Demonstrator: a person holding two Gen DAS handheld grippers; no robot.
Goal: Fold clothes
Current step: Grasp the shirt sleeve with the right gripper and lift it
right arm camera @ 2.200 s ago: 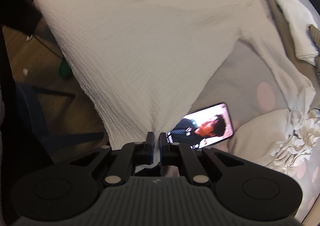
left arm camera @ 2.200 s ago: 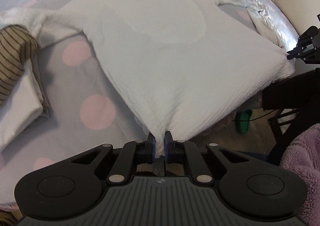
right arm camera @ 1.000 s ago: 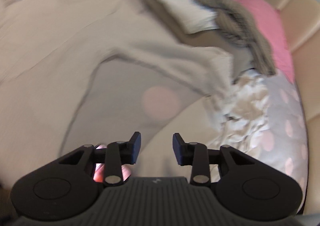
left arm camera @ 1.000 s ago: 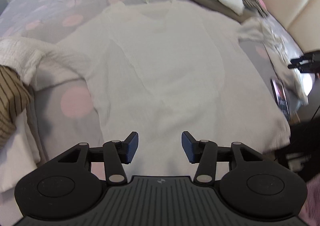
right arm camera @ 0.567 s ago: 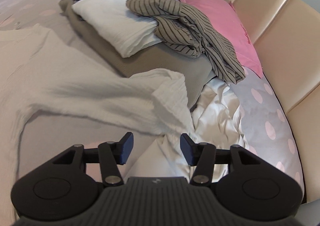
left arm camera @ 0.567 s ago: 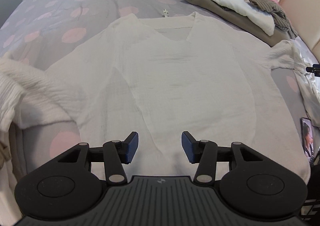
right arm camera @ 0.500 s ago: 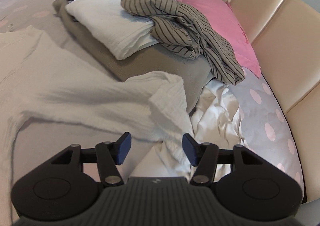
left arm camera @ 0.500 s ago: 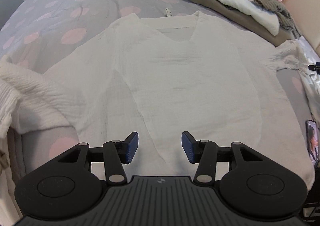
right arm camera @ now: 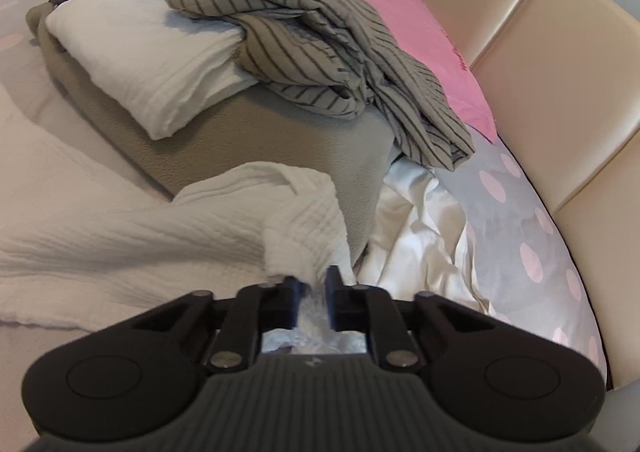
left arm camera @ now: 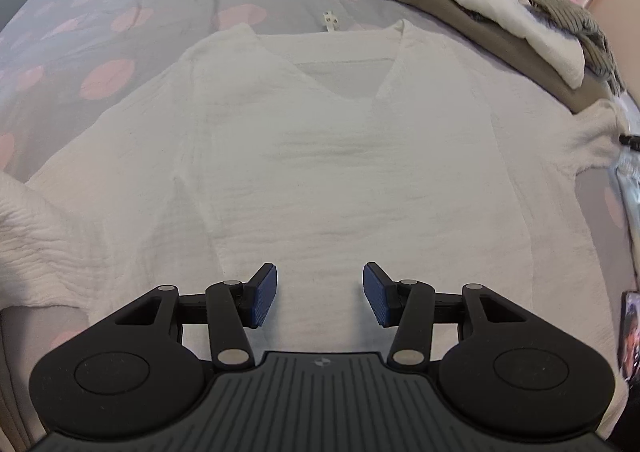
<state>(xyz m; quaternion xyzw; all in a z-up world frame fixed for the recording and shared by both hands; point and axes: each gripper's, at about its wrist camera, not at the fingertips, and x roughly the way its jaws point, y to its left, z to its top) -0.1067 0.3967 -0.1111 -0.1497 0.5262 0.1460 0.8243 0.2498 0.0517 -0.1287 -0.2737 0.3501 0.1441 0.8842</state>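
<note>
A white crinkled V-neck shirt [left arm camera: 320, 155] lies spread flat on the bed, collar at the far side. My left gripper [left arm camera: 320, 292] hovers open over its lower front with nothing between the blue pads. The shirt's right sleeve [right arm camera: 160, 236] runs to a bunched cuff [right arm camera: 300, 219]. My right gripper [right arm camera: 312, 288] is closing its jaws on that cuff, and white fabric is pinched between the fingers. The left sleeve [left arm camera: 32, 228] trails off at the left edge of the left wrist view.
A pile sits beside the cuff: brown blanket [right arm camera: 260, 139], folded white cloth [right arm camera: 152, 51], striped garment [right arm camera: 320, 31]. Behind are a pink pillow [right arm camera: 400, 19] and a beige headboard [right arm camera: 540, 51]. Shiny white fabric [right arm camera: 420, 236] lies crumpled at the right. A phone [left arm camera: 630, 332] rests by the shirt's hem.
Both grippers let go of the hem and moved up the bed. The right one swung to the sleeve's cuff, opened wide, then closed on it. The left stayed open over the shirt.
</note>
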